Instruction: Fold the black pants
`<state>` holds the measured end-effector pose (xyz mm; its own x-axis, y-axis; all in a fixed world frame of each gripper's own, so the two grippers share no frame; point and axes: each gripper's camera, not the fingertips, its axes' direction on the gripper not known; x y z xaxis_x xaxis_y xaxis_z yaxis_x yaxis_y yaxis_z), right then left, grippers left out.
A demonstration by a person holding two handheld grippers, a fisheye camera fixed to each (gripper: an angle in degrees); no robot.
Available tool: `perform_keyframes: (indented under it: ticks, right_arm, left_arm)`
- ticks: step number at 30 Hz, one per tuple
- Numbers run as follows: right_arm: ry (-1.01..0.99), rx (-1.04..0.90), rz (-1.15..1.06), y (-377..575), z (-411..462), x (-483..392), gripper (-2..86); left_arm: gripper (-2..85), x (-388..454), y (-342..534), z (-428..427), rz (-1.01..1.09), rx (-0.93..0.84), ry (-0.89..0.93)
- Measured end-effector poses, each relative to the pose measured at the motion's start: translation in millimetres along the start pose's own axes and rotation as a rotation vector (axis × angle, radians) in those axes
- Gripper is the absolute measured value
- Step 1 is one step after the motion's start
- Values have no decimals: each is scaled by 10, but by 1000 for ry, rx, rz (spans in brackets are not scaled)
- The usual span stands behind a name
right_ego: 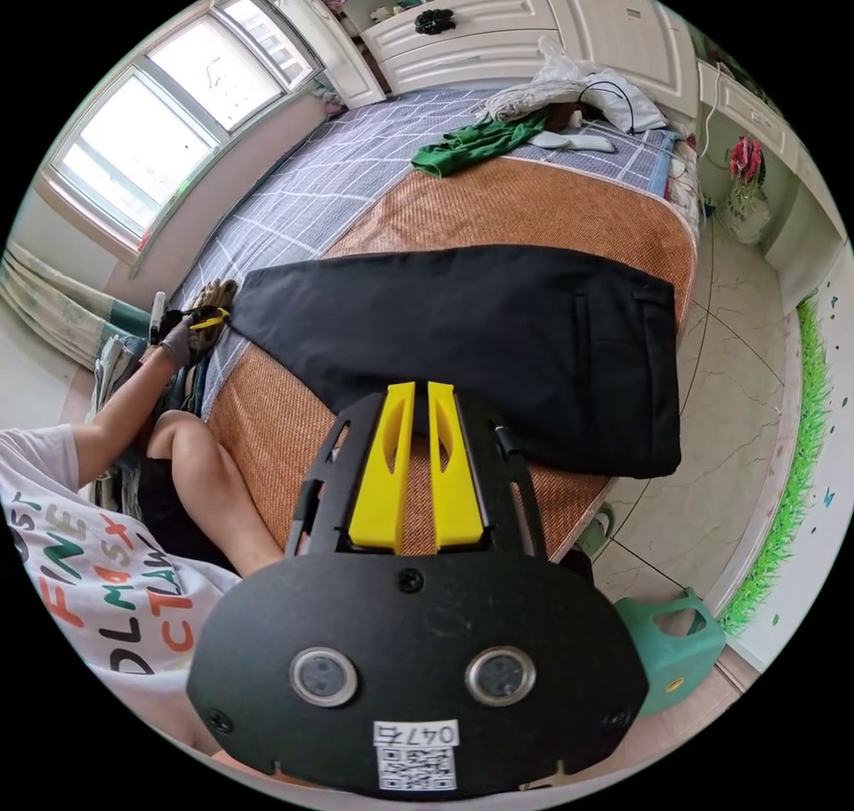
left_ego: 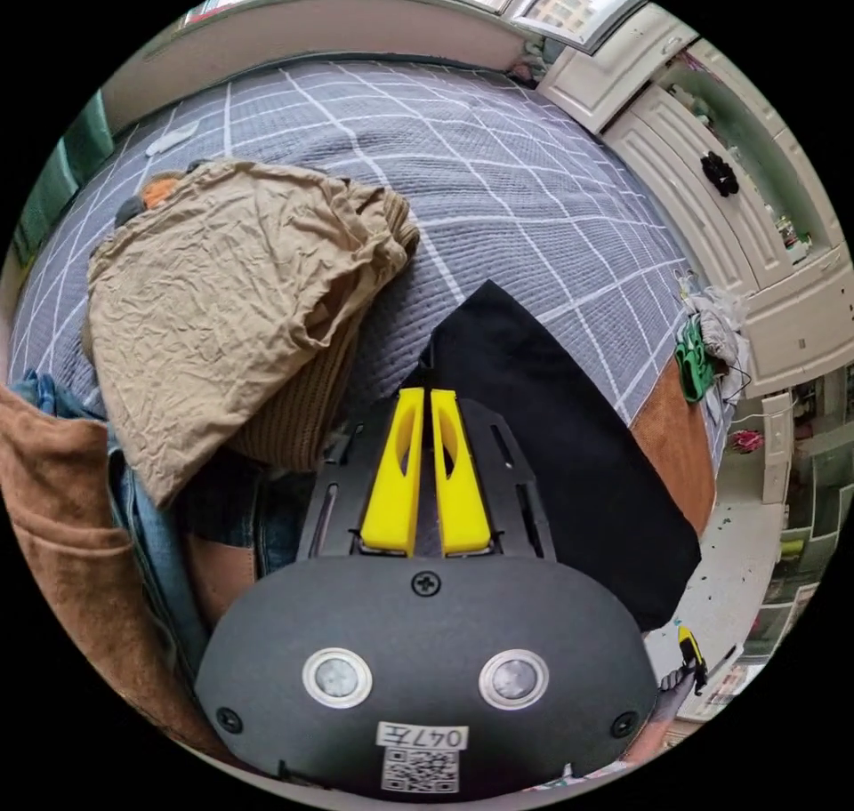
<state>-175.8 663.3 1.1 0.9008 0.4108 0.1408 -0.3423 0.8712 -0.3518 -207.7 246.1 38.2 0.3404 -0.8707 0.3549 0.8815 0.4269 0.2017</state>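
The left gripper (left_ego: 425,395) was seen with its yellow jaws nearly closed at the hem end of the black pants (right_ego: 463,340); whether cloth was pinched could not be told. The right gripper (right_ego: 414,389) was held closed and empty, near the pants' edge. The pants lay flat, legs stacked, on a woven mat (right_ego: 498,206) over the checked quilt (left_ego: 498,162). A lengthwise fold was judged next, calling for both ends gripped. A crumpled tan garment (left_ego: 213,304) lay beside.
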Motion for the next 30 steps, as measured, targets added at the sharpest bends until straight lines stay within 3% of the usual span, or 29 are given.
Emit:
perform_keyframes:
  ticks: [6,12,16,20,27,30]
  right_arm:
    - [91,44,68,548,-29,25,10]
    - [188,115,404,1612,-186,813,28]
    - [81,201,703,2552,-161,1533,47]
    - [-113,262,868,3145,219,2122,76]
    - [-391,309,925,3407,976,2594,55]
    - [-441,339,846,3302,952,2545,8]
  left_arm:
    - [65,203,-67,-41,2,-77,149]
    - [76,708,361,-570,62,-29,201]
    - [70,1270,653,-814,179,-66,348]
    - [63,2224,1078,-916,345,-196,657]
    - [77,4730,2895,-807,891,-420,446]
    - [83,5662,3787,-817,1133,-362,314]
